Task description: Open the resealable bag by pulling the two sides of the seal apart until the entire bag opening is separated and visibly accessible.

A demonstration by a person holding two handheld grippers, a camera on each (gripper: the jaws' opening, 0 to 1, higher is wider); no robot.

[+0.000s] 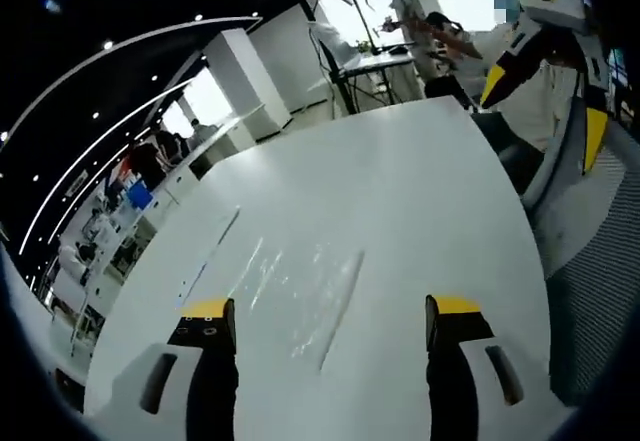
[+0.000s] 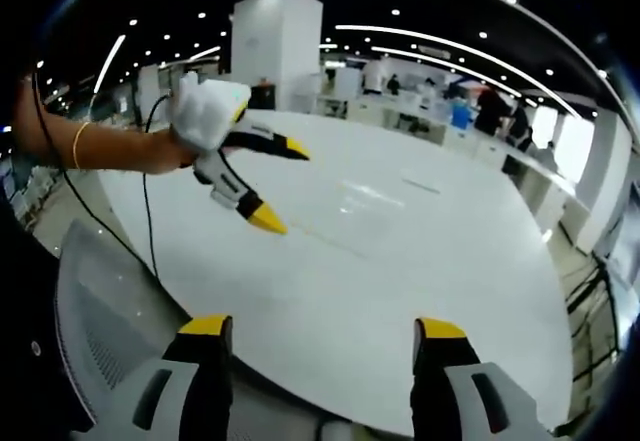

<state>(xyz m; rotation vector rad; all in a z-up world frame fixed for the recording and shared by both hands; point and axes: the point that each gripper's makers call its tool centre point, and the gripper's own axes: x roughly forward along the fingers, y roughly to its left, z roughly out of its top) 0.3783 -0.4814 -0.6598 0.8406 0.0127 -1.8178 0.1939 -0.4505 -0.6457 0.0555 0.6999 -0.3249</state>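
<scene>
A clear resealable bag [image 1: 300,291] lies flat on the round white table [image 1: 400,181], just beyond my left gripper [image 1: 332,311], whose jaws stand wide open and hold nothing. In the same view my right gripper [image 1: 545,111] hangs open above the table's far right edge. In the right gripper view the bag shows as a faint glint [image 2: 368,197] near the middle of the table [image 2: 450,291]. My right gripper [image 2: 322,328] is open over the table's near edge. The left gripper [image 2: 282,184], held in a white-gloved hand [image 2: 205,111], hovers open over the table, short of the bag.
A grey mesh chair [image 1: 590,261] stands at the table's edge, also seen at the lower left as a chair back [image 2: 100,331]. A cable [image 2: 145,211] hangs from the person's arm. Desks, a white pillar [image 2: 278,46] and several people fill the room behind.
</scene>
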